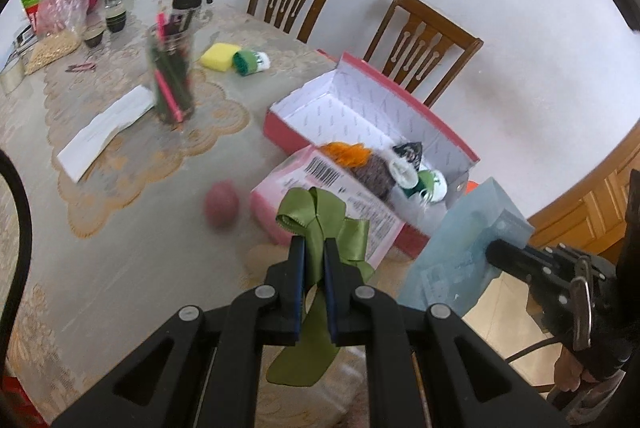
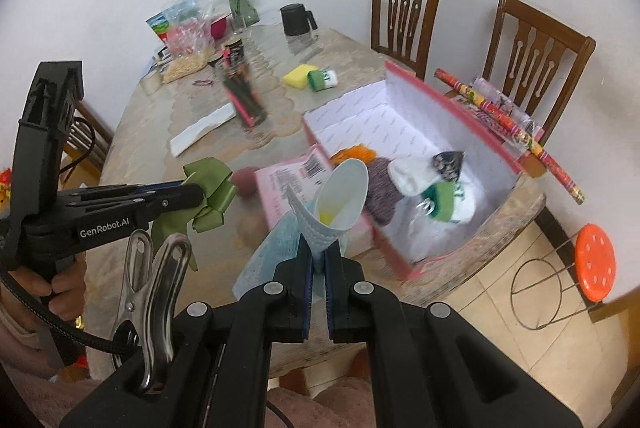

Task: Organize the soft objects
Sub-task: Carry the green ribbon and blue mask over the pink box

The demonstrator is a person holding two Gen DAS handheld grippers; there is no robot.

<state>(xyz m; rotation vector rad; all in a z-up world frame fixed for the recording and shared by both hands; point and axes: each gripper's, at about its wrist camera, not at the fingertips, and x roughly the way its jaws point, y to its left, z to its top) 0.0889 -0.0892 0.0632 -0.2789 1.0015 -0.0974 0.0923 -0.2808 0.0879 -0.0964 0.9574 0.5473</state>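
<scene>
- the room had a white wall, two wooden chairs (image 2: 408, 11) behind a counter (image 1: 120, 248) covered with a lace cloth.
- on the counter stood an open pink box (image 2: 472, 115) with white lining, its flap (image 1: 332, 203) folded out toward the camera.
- inside the box lay soft things together: an orange tuft (image 2: 356, 152), a grey-purple knitted piece (image 2: 382, 193), a white sock (image 2: 412, 171) and a green and white roll (image 2: 450, 201).
- the left hand-held gripper (image 1: 315, 248) was closed on a green ribbon bow (image 1: 316, 216), which was lifted above the counter, just in front of the box flap; a ribbon tail hung down between the fingers.
- the right hand-held gripper (image 2: 319, 256) was closed on a light blue cloth (image 2: 344, 195), curled like a cone, raised in front of the near end of the box.
- a dull red ball (image 1: 222, 203) lay on the counter near the flap.
- further back were a yellow sponge (image 1: 218, 56) touching another green and white roll (image 1: 250, 61), a glass of pens (image 1: 172, 79), a white paper (image 1: 104, 131) and a black jug (image 2: 296, 19).
- an orange stool (image 2: 598, 260) stood on the tiled floor to the right.
</scene>
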